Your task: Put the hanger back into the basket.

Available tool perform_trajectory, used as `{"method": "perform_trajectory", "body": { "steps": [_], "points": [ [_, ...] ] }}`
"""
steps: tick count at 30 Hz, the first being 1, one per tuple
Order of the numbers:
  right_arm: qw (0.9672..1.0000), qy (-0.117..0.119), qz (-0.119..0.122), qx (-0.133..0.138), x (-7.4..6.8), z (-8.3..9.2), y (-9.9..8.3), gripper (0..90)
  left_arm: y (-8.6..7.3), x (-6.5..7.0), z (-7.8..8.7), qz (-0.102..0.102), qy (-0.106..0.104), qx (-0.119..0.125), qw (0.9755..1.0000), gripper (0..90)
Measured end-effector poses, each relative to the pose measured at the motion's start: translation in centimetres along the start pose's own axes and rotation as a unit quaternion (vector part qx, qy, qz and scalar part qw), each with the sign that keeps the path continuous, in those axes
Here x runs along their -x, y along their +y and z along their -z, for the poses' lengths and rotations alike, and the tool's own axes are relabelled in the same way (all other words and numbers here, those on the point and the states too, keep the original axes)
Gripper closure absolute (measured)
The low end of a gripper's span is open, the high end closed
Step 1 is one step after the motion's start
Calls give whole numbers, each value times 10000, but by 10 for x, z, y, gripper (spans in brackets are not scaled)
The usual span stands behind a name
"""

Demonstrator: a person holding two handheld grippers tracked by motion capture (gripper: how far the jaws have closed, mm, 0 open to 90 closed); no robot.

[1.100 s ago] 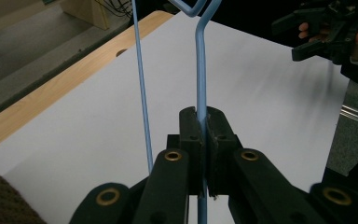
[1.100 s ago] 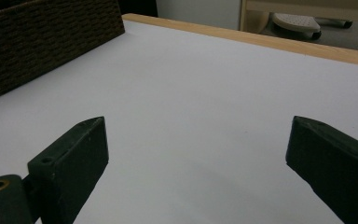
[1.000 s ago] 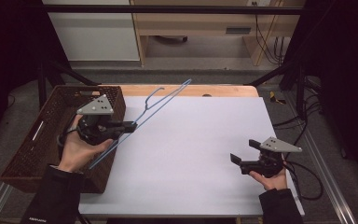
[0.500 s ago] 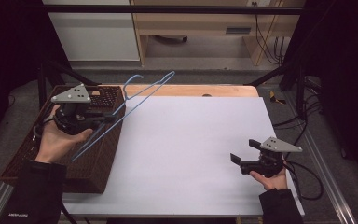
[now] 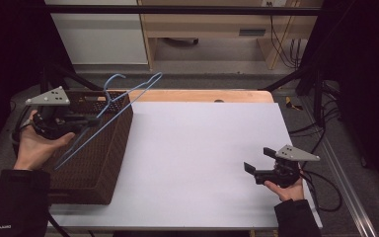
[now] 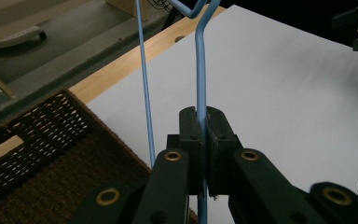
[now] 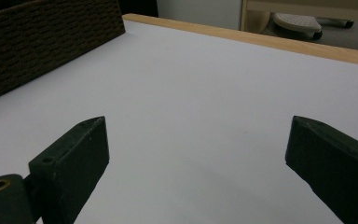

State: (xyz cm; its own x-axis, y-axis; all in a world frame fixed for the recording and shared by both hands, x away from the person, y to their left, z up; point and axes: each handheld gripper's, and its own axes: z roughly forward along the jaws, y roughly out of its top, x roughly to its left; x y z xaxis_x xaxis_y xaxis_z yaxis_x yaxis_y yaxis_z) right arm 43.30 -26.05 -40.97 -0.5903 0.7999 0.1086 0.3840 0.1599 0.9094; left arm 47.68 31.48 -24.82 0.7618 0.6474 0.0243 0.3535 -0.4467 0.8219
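In the high view, the left gripper [image 5: 86,121] sits at the left of the frame, held up by the person's left hand [image 5: 35,145] over the dark wicker basket [image 5: 109,158], and its jaws are clenched on a blue wire hanger [image 5: 109,111]. The hanger slants from the lower left over the basket up toward the upper middle of the frame, its hook curling above the basket's far rim. The basket rests on the left edge of the white table [image 5: 197,153], whose far side ends in a wooden strip. At the lower right of the frame the right gripper [image 5: 256,165] is held low over the white surface by the right hand [image 5: 285,188], its jaws spread apart with nothing between them, well apart from the basket and hanger. In the left gripper view, the two black jaws rise from the bottom centre and are pressed together on one thin rod of the hanger [image 6: 200,74], which runs straight up to the top edge; a second rod of it runs beside, to the left. The basket [image 6: 42,154] fills the lower left, the table [image 6: 279,93] the right. In the right gripper view, the jaws stand wide at the lower left and lower right corners, released over the bare table [image 7: 205,107], with the basket [image 7: 42,42] in the upper left corner.
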Motion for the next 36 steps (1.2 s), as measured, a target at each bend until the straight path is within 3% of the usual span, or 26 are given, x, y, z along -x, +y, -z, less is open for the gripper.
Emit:
{"method": "perform_trajectory", "body": {
  "steps": [18, 36],
  "points": [
    [10000, -17, 20, -12, 0, 0, 0, 65, -38, -39, 25, 292, 342, -39, 9990, 871],
    [10000, -29, 19, -33, 1, 0, 0, 65, -88, -63, 19, 540, 669, -562, 9947, 871]
  ]
}}
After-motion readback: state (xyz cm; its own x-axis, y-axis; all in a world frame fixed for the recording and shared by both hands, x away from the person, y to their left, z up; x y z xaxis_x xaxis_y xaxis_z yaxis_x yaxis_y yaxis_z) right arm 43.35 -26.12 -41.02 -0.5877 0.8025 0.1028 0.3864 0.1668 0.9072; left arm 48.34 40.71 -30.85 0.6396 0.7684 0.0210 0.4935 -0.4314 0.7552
